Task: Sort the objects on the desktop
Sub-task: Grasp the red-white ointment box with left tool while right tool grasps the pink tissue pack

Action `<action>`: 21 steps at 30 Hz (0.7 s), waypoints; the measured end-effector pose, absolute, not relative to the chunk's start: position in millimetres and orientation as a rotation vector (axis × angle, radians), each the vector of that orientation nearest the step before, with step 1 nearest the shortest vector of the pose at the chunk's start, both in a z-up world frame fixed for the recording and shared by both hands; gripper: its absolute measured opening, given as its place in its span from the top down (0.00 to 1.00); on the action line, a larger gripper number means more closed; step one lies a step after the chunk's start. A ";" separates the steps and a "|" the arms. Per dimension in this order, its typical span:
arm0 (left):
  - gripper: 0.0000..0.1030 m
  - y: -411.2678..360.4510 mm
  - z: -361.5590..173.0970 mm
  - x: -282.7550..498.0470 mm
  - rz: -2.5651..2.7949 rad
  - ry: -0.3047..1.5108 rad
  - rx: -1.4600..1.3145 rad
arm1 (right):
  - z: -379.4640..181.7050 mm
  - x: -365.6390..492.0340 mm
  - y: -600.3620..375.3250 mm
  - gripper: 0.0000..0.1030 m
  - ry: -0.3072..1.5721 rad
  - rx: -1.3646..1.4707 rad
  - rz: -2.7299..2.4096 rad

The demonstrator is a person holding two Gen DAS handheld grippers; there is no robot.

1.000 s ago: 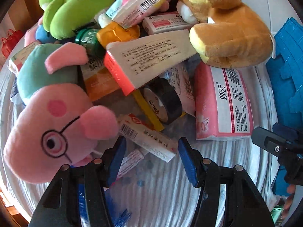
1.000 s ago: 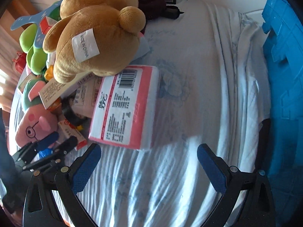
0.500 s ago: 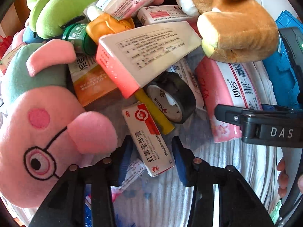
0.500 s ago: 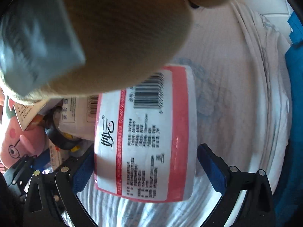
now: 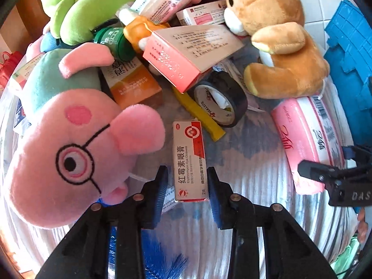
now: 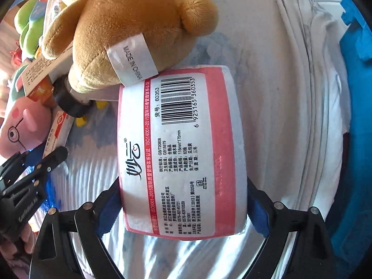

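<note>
A white and red ointment box (image 5: 189, 160) lies on the striped cloth between the jaws of my left gripper (image 5: 186, 174). Those jaws are closing; a slit still shows along the box's left side. A pink and white tissue pack (image 6: 181, 151) lies flat, its near end between the jaws of my right gripper (image 6: 182, 193). These jaws are closing too; the blue pads (image 6: 255, 207) sit close to the pack's flanks and no dent shows. A brown teddy bear (image 6: 121, 30) rests on the pack's far end.
Left of the ointment box lies a pink pig plush (image 5: 69, 153). Behind it are a black tape roll (image 5: 220, 102), a yellow stick (image 5: 200, 114), a pink carton (image 5: 188, 55), an orange carton (image 5: 134, 86) and a green plush (image 5: 86, 7). A blue crate (image 6: 358, 116) stands at the right.
My left gripper has moved in over the ointment box and narrowed around it. The right gripper has come down over the tissue pack, which now lies between its jaws.
</note>
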State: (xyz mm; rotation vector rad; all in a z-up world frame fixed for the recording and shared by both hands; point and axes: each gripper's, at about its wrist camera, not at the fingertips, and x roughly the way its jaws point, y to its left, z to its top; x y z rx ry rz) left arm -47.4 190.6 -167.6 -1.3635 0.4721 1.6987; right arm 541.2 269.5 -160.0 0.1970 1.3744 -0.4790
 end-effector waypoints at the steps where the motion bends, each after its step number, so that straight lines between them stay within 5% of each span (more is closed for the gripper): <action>1: 0.68 192.8 -168.7 -47.2 1.698 0.482 -1.373 | -159.5 540.4 268.9 0.07 1.374 0.199 -0.483; 9: 0.68 201.6 -169.8 -40.9 1.679 0.485 -1.370 | -151.1 537.4 266.5 0.01 1.339 0.185 -0.504; 11: 0.74 196.7 -166.8 -36.4 1.695 0.501 -1.347 | -152.0 534.4 268.2 0.13 1.342 0.163 -0.508; 21: 0.75 150.4 -135.3 -10.5 1.698 0.444 -1.286 | -136.3 495.6 299.3 0.14 1.331 0.138 -0.454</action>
